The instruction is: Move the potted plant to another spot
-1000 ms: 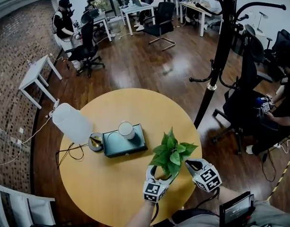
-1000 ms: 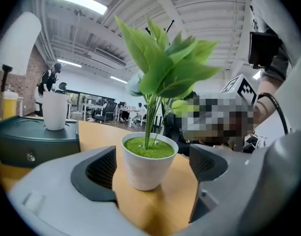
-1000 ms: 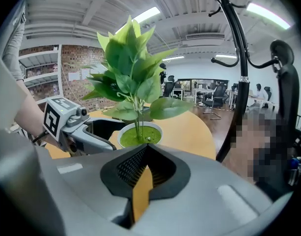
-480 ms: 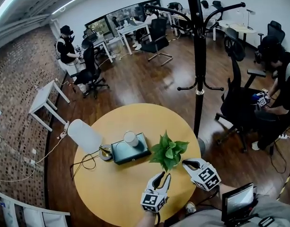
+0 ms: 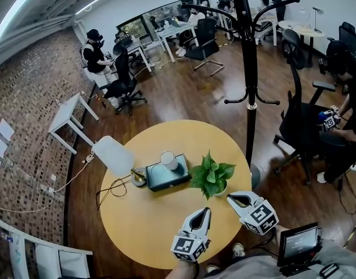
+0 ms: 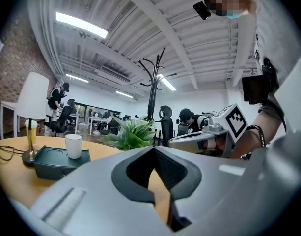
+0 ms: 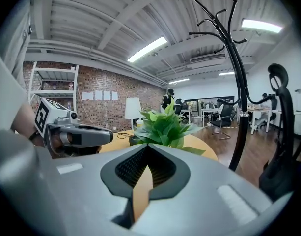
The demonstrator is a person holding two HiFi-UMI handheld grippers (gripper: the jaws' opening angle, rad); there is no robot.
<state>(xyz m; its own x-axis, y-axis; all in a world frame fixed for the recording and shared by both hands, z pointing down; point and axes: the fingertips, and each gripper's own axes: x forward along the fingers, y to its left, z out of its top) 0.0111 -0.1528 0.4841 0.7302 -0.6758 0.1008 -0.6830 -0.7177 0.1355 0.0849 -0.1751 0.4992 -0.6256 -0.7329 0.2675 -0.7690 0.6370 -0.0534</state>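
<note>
Drawing back from the plant (image 5: pixel 211 174), the left gripper (image 5: pixel 203 212) and right gripper (image 5: pixel 233 198) have closed on nothing (placing looks finished); it stands alone by the tabletop's (image 5: pixel 131 237) right edge.

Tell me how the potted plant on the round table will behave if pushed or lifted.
The potted plant is probably top-heavy: it spreads wider up top than at its base, so a high push may tip it. Its leaves look soft and would likely bend. On the smooth table it may slide.
</note>
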